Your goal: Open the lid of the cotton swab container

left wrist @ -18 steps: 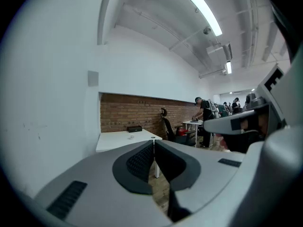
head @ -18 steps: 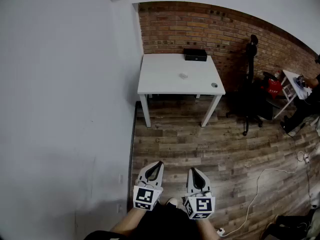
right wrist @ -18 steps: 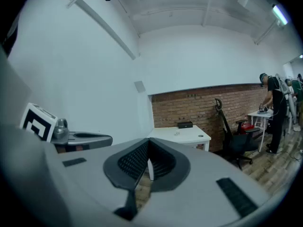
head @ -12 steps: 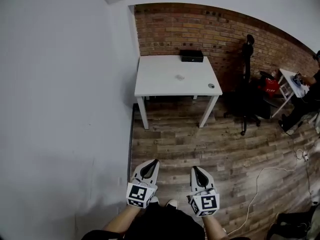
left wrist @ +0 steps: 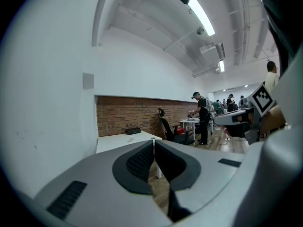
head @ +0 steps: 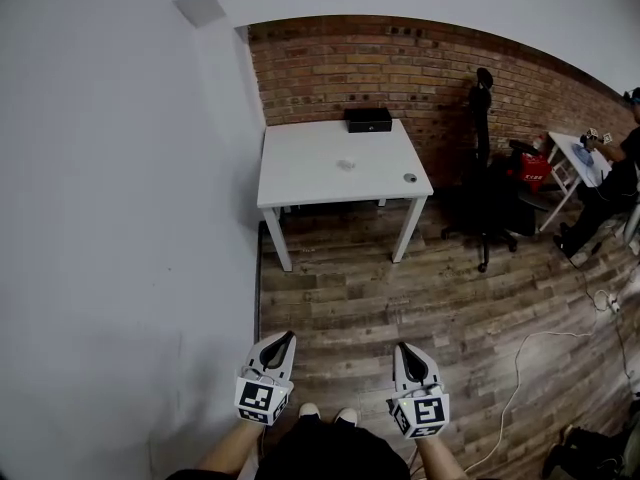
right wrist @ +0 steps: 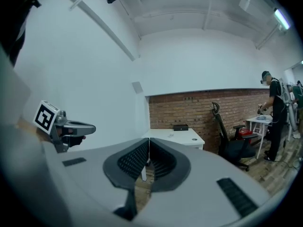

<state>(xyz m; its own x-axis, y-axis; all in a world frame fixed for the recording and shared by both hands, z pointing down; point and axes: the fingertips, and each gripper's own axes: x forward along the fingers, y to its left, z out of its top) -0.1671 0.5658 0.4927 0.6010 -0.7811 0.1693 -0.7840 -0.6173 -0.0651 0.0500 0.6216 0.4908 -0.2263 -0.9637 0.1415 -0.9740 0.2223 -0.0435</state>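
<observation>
Both claws closed and empty, well away from the table

Head view: the left gripper [head: 285, 338] and right gripper [head: 403, 349] hang low over the wood floor [head: 450, 298], well apart from the white table [head: 300, 183]; a small pale speck mid-top appears to be the cotton swab container [head: 346, 164]. Left gripper view: jaws pressed together, nothing between. Right gripper view: jaws likewise together, holding nothing.

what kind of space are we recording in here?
Probably an open office or lab workspace: a white table against a brick wall, a black office chair on wood-plank flooring, and another person at a small table to the right.
</observation>
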